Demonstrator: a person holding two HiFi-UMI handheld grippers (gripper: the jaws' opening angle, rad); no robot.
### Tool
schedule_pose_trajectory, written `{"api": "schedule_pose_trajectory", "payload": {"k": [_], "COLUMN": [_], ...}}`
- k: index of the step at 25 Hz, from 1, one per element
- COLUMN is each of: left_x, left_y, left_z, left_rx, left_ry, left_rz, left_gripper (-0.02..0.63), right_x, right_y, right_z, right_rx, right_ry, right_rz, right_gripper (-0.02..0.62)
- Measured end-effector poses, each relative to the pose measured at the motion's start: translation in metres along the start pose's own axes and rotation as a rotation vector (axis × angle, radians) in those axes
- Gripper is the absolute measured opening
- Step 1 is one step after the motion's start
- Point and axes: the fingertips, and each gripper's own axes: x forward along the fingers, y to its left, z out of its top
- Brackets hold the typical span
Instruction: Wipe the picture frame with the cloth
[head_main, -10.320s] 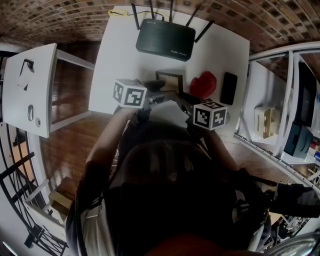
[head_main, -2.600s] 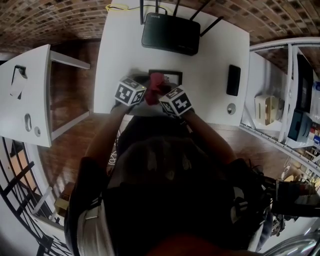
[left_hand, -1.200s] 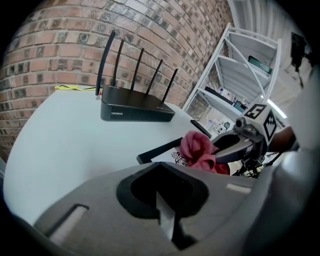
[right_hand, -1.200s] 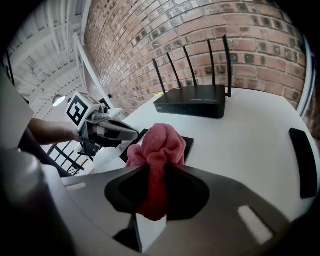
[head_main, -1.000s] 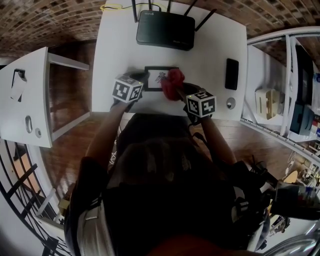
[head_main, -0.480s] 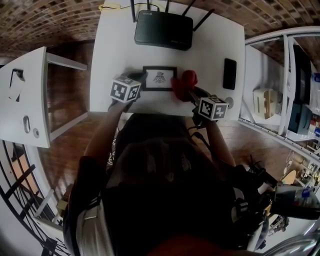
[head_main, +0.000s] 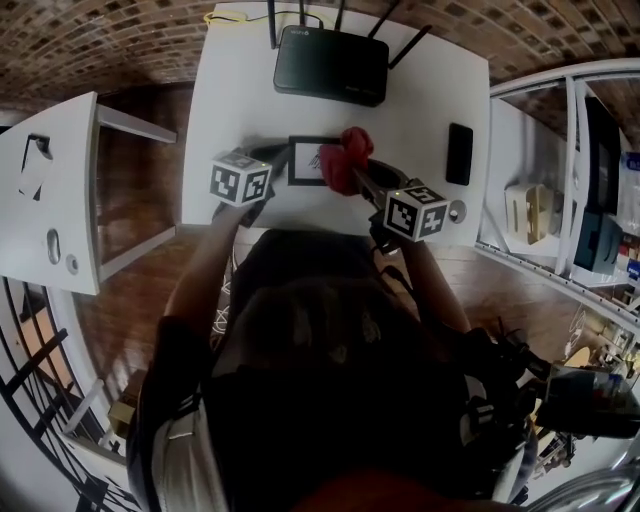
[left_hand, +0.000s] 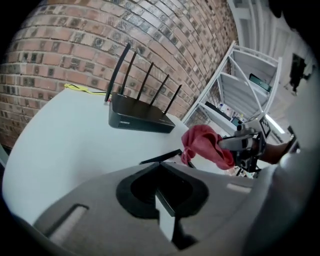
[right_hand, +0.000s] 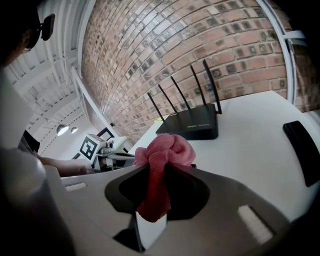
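Observation:
A black picture frame (head_main: 306, 160) with a white print lies on the white table (head_main: 230, 110). A bunched red cloth (head_main: 343, 160) covers its right end, with my right gripper (head_main: 352, 172) shut on it. In the right gripper view the cloth (right_hand: 165, 150) bulges out between the jaws and a tail hangs down inside them. My left gripper (head_main: 278, 160) is shut, with its tips at the frame's left edge. Whether it presses on the frame is hidden. The left gripper view shows the frame's dark edge (left_hand: 162, 157) just past the closed jaws, with the cloth (left_hand: 205, 145) beyond.
A black router (head_main: 332, 65) with antennas stands at the table's far edge. A black phone (head_main: 459, 154) and a small round object (head_main: 458, 211) lie at the right. A yellow cable (head_main: 222, 17) sits at the far left corner. A white side table (head_main: 60, 190) and shelves (head_main: 560, 200) flank the table.
The right gripper and cloth swung right, off the frame's end, then came back left over its right part. The left gripper's cube shifted a little left.

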Motion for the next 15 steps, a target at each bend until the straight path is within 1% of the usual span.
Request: {"api": "schedule_pose_trajectory", "payload": {"k": [3, 6, 12, 15], "left_x": [-0.001, 0.003, 0.01, 0.009], "left_y": [-0.017, -0.031, -0.039, -0.042], "left_z": [-0.014, -0.032, -0.043, -0.045], "left_rx": [0.022, 0.044, 0.052, 0.044], "left_ry": [0.066, 0.121, 0.143, 0.145], "left_rz": [-0.067, -0.118, -0.143, -0.157], "left_gripper": [0.002, 0.002, 0.002, 0.002], "right_x": [0.017, 0.037, 0.082, 0.095], "right_y": [0.016, 0.03, 0.044, 0.044], "right_z": [0.009, 0.012, -0.008, -0.018], "right_rx": [-0.043, -0.119, -0.309, -0.363], "right_ry": [0.017, 0.063, 0.222, 0.285], "right_rz": [0.037, 0.063, 0.071, 0.068], "right_gripper": [0.089, 0.088, 0.089, 0.089]}}
